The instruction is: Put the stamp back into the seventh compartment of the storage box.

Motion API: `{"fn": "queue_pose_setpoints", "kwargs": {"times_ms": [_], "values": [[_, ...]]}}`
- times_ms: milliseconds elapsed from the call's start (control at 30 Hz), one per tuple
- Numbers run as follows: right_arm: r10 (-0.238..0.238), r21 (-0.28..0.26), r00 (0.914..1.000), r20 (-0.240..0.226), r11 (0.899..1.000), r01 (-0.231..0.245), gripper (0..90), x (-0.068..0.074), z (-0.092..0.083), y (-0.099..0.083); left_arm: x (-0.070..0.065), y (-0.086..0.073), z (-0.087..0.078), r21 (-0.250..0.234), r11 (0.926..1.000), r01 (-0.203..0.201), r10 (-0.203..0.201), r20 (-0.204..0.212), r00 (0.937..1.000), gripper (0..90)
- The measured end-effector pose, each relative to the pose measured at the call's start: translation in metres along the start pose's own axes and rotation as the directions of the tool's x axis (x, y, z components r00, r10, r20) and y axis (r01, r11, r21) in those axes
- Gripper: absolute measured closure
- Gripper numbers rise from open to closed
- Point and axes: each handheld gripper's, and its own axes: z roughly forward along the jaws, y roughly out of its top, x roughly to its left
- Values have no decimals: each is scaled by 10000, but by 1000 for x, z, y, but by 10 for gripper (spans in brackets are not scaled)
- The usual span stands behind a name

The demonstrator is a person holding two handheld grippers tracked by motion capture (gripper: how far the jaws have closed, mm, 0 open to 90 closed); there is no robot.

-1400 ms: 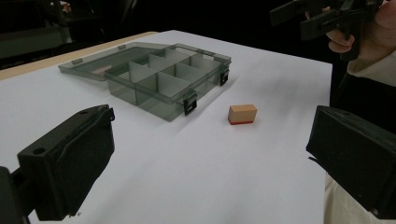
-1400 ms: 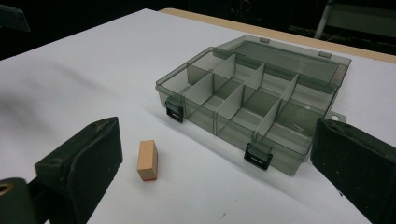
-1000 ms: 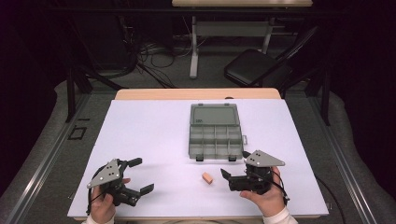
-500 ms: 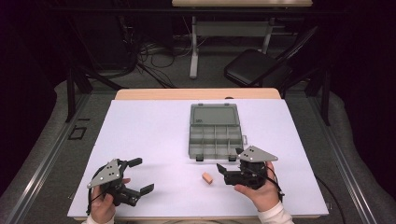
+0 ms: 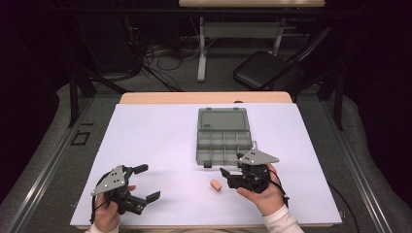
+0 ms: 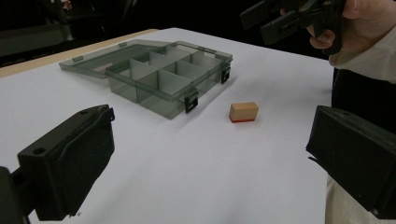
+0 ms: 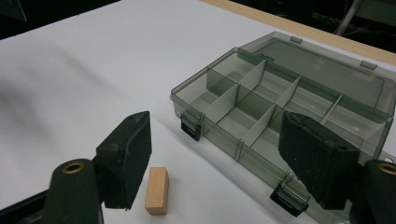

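Observation:
A small wooden block (image 5: pixel 215 185) with a red underside lies on the white table cover, just in front of an open grey compartment box (image 5: pixel 224 141). The box's lid lies flat behind it and its compartments look empty. My right gripper (image 5: pixel 227 178) stands open just right of the block, jaws pointing left. In the right gripper view the block (image 7: pixel 156 190) lies beside the left jaw, below the gap of the right gripper (image 7: pixel 217 158), with the box (image 7: pixel 261 100) beyond. My left gripper (image 5: pixel 146 183) rests open at the front left, holding nothing. Its view shows the block (image 6: pixel 243 112) and box (image 6: pixel 163 77) ahead.
A white sheet (image 5: pixel 160 131) covers the table, with a wooden edge (image 5: pixel 204 97) showing at the back. Beyond the table stand a dark chair (image 5: pixel 265 70) and a second table (image 5: pixel 252 3), with cables (image 5: pixel 160 53) on the floor.
My right gripper has moved left and a little away from the person, closer to the block and the box's front. The left gripper has stayed put.

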Motion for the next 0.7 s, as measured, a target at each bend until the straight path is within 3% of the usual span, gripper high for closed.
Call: {"fn": "queue_pose_setpoints", "kwargs": {"times_ms": [233,700], "values": [[-71,289,9996,-263,9996,78,282,2,9,2,-1,0,1,47,10000,-51,51,2,10000,6],[-166,560,9988,-467,9982,192,430,7,22,-4,-1,0,1,10,10000,-61,61,35,10000,6]]}}
